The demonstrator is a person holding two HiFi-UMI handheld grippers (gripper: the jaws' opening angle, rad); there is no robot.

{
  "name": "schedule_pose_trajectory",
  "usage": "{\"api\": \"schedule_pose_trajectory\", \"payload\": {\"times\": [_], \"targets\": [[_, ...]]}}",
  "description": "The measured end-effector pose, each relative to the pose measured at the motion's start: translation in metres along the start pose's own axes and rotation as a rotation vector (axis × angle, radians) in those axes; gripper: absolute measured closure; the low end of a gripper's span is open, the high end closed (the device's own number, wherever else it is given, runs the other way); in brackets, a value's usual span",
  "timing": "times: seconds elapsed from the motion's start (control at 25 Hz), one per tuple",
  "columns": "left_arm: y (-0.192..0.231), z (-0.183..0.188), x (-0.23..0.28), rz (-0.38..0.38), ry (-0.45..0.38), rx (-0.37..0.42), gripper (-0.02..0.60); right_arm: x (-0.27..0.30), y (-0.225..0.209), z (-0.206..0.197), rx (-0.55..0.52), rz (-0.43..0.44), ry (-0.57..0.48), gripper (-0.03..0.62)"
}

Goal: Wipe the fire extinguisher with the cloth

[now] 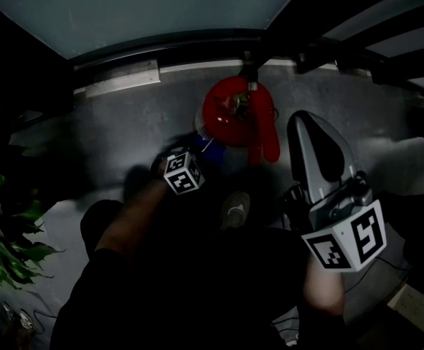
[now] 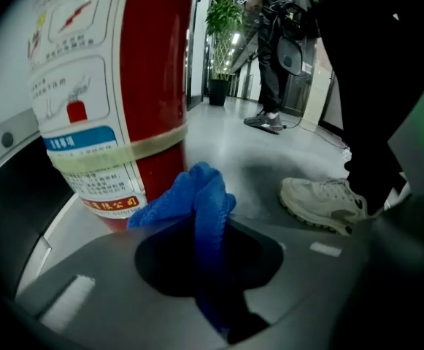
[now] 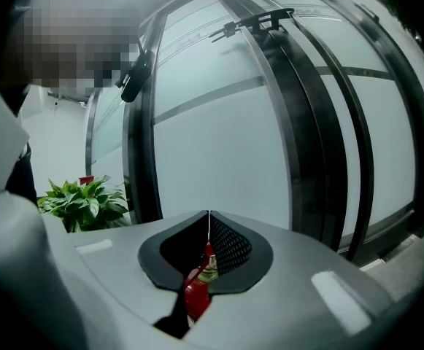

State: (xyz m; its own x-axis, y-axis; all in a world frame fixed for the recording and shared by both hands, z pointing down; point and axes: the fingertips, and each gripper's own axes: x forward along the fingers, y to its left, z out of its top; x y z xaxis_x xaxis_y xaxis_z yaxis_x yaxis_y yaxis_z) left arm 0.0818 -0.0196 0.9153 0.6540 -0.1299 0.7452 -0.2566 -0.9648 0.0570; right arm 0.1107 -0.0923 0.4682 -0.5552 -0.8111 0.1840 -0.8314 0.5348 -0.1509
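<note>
"Where is the extinguisher from where you stand?"

"Right in front of my feet. The red cylindrical fire extinguisher [image 1: 230,111] stands upright on the grey floor [image 1: 124,122], close to a frosted glass wall [image 3: 219,144] with dark frames. My pale sneaker [image 2: 321,201] is near it."

"How does it look up close?"

"It has a glossy red body with a big white printed label [image 2: 80,108] wrapped round one side. The label has line drawings, a blue stripe and a red strip of characters along its bottom edge. A yellowish band [image 2: 117,155] runs round the body across it. From above it's a round red dome with the valve fittings on top."

"And your left claw?"

"My left claw [image 2: 208,228] is down low by the foot of the cylinder, jaws pinched onto a fluffy blue microfibre cloth [image 2: 197,195]. The bunched end sticks out past the tips, right up against the lowest part of the red body below the label."

"The right one?"

"My right claw [image 3: 208,221] is held higher, to the right of the extinguisher and apart from it, aimed at the glass. Its jaws meet tip to tip with nothing gripped, and a sliver of red shows through the slit behind them. A leafy green plant [image 3: 84,203] stands off to my left."
</note>
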Motion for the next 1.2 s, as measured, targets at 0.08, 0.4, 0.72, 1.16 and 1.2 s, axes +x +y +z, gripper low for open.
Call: {"api": "schedule_pose_trajectory", "payload": {"times": [0.08, 0.4, 0.72, 1.16, 1.2], "targets": [[-0.001, -0.001, 0.006, 0.000, 0.010, -0.022, 0.515, -0.002, -0.001, 0.000, 0.007, -0.005, -0.002, 0.588], [-0.002, -0.018, 0.026, -0.016, 0.120, -0.123, 0.515, -0.002, 0.002, 0.004, 0.010, 0.021, -0.007, 0.588], [0.012, -0.033, -0.024, -0.086, 0.166, -0.125, 0.515, 0.005, -0.007, 0.007, -0.041, 0.010, -0.024, 0.576], [0.149, 0.044, -0.221, 0.410, -0.231, -0.273, 0.517, 0.045, -0.020, -0.015, -0.061, -0.060, 0.000, 0.567], [0.144, 0.064, -0.242, 0.434, -0.290, -0.287, 0.517, 0.046, -0.021, -0.017, -0.059, -0.072, 0.027, 0.556]]}}
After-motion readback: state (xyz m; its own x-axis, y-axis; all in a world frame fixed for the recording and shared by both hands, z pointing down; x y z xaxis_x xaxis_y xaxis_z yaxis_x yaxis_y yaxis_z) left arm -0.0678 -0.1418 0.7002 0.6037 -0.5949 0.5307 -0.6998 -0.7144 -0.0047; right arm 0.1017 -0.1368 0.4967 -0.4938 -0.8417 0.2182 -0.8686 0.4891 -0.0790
